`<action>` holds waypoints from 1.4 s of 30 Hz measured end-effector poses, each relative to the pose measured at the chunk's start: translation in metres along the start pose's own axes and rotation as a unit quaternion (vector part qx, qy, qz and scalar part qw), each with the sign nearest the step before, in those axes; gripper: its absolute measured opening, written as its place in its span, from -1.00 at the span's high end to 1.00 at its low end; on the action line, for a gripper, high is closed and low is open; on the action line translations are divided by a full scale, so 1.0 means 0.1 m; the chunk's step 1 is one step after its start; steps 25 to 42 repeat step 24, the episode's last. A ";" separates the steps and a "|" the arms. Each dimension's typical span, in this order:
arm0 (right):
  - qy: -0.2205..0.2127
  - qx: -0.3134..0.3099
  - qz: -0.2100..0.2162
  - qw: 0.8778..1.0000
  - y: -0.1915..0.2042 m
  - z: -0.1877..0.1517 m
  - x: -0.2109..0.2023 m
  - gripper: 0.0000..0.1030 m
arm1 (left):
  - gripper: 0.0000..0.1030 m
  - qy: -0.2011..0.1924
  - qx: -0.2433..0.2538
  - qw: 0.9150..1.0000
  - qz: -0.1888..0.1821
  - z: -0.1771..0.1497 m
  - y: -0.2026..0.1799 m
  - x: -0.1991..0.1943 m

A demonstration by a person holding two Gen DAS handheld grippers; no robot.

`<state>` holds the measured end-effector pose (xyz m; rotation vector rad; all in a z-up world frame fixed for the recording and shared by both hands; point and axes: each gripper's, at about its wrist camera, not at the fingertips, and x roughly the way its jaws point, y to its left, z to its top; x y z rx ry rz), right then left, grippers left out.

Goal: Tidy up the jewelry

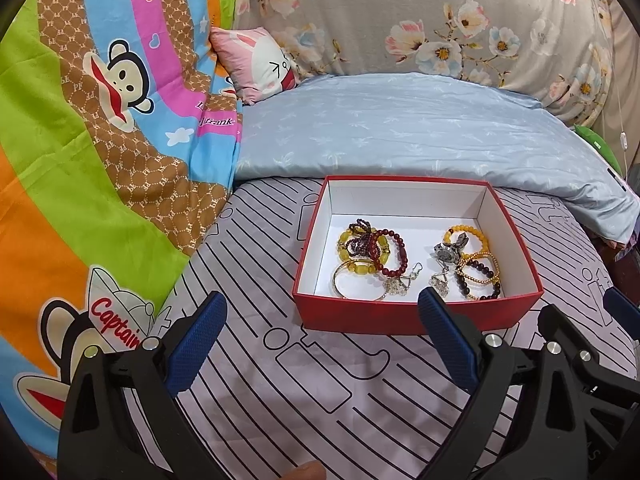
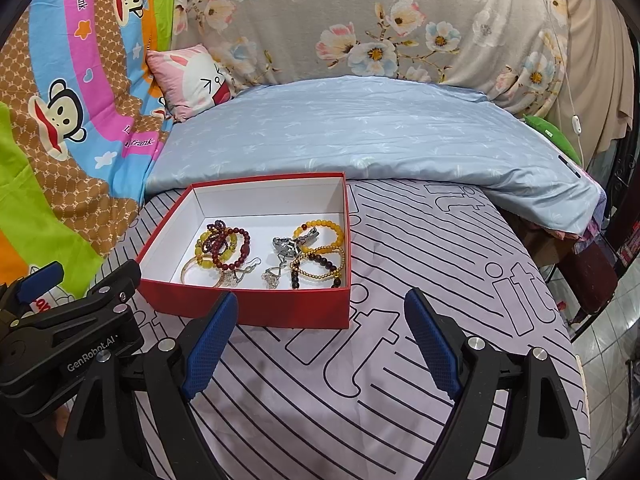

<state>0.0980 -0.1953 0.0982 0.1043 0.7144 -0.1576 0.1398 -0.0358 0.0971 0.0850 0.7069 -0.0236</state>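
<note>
A red box (image 1: 400,314) (image 2: 248,304) with a white inside rests on the striped bedsheet. It holds a left cluster of red and yellow bead bracelets (image 1: 374,254) (image 2: 224,248) with a gold bangle (image 1: 352,280), silver pendants (image 1: 438,286) (image 2: 274,276) in the middle, and a right cluster of amber and dark bead bracelets (image 1: 478,272) (image 2: 320,264). My left gripper (image 1: 324,312) hovers open just short of the box's near wall, nothing between its fingers. Open and empty too, my right gripper (image 2: 320,308) hangs in front of the box's near right corner.
A colourful cartoon-monkey quilt (image 1: 92,152) (image 2: 60,120) rises on the left. A pale blue folded duvet (image 1: 420,136) (image 2: 360,136) lies behind the box, with a pink rabbit cushion (image 1: 260,60) (image 2: 192,80) and floral bedding (image 1: 440,20) beyond. The bed's edge drops off at the right (image 2: 576,320).
</note>
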 end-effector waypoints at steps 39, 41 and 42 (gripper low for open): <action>0.006 -0.012 -0.013 1.000 0.08 -0.03 0.07 -0.62 | -0.81 0.019 -0.008 1.000 0.002 -0.05 0.03 0.13; 0.006 -0.012 -0.013 1.000 0.08 -0.03 0.07 -0.62 | -0.81 0.019 -0.008 1.000 0.002 -0.05 0.03 0.13; 0.006 -0.012 -0.013 1.000 0.08 -0.03 0.07 -0.62 | -0.81 0.019 -0.008 1.000 0.002 -0.05 0.03 0.13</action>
